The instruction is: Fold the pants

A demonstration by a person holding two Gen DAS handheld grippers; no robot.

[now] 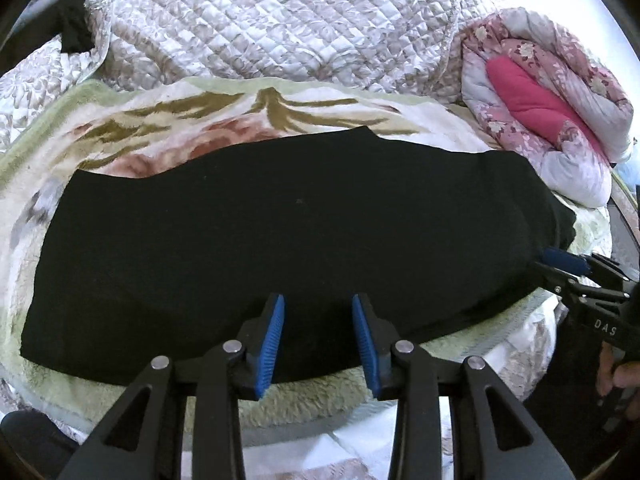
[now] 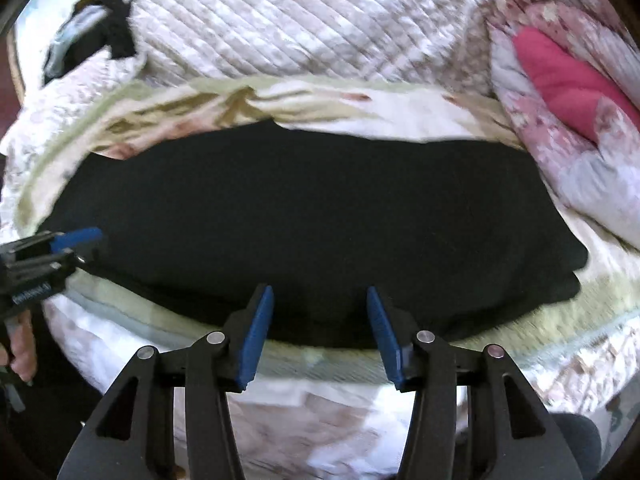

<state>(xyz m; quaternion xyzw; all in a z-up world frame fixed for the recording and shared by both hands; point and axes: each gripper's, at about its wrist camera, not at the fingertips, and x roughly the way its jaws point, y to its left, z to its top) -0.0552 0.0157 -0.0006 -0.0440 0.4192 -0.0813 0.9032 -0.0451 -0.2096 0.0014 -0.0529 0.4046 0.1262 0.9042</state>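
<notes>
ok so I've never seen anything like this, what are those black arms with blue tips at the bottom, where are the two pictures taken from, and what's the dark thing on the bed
There is no robot here. A person holds a two-finger clamp in each hand, and each clamp carries a wide-angle camera looking forward along its fingers. One picture comes from the left hand-held gripper, the other from the right hand-held gripper; the blue parts are finger pads. Each camera also catches the other gripper at its edge.

The dark thing is a pair of black pants, lying flat on a flowery blanket on the bed. Behind it lie a quilted cover and a rolled pink quilt.

Both grippers are open, and neither holds anything.
</notes>
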